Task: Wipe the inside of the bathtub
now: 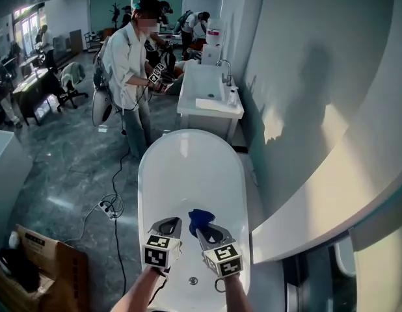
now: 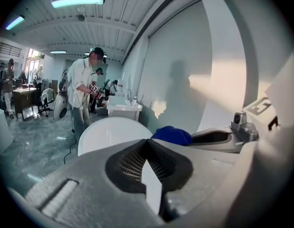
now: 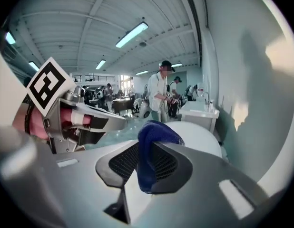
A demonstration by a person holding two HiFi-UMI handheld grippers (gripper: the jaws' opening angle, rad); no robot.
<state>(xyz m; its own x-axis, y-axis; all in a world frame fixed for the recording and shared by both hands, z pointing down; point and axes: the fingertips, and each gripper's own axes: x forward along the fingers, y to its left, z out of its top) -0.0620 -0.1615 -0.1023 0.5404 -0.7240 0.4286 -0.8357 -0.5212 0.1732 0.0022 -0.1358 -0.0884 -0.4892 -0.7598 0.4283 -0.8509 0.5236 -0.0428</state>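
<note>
White bathtub [image 1: 188, 168]. Right gripper [image 1: 211, 231]: jaws pinching blue cloth [image 1: 200, 217], above tub interior. Left gripper [image 1: 167, 226], at its 9 o'clock: jaws pressed together, empty.

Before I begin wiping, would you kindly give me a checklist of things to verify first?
1. Cloth secured: the blue cloth is clamped in the right tongs. Ok.
2. Left tongs free: shut, with nothing between them. Ok.
3. Tongs over the work area: both hang above the bathtub near its drain. Ok.
4. Cloth touching the tub surface: cannot tell; it looks held above it.
5. Tub interior unobstructed: the part that shows is bare. Ok.
6. Bystander clear: the person stands beyond the tub's far end, apart from it. Ok.
</note>
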